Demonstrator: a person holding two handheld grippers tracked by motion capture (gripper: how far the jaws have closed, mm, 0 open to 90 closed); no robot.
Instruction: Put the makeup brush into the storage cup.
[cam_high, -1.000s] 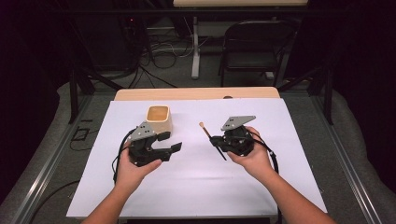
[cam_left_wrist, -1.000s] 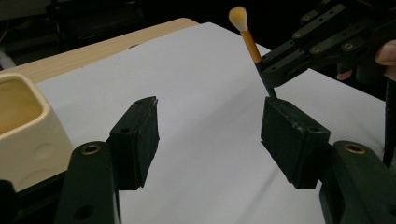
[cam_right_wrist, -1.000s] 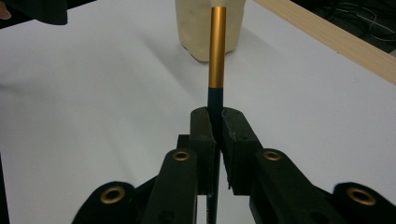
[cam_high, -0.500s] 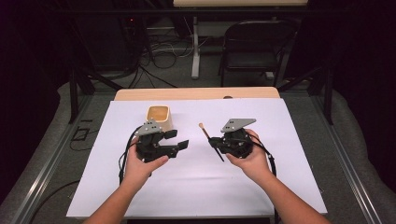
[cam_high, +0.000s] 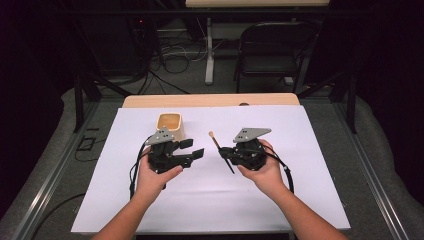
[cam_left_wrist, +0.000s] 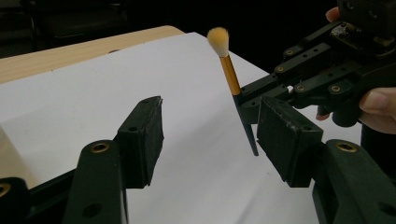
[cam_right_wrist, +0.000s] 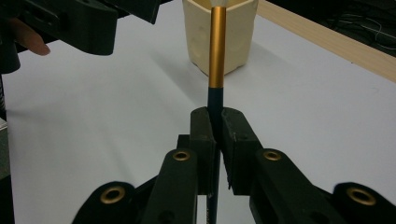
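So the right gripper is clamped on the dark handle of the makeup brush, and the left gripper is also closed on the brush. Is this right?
Not quite. The right gripper is indeed clamped on the dark handle of the makeup brush, but the left gripper is not closed on it. The left gripper view shows its jaws apart beside the brush, with nothing pressed between them, though they have just been closing a little.

Overhead plus two close gripper-mounted views, shared brush (cam_high: 220, 151)
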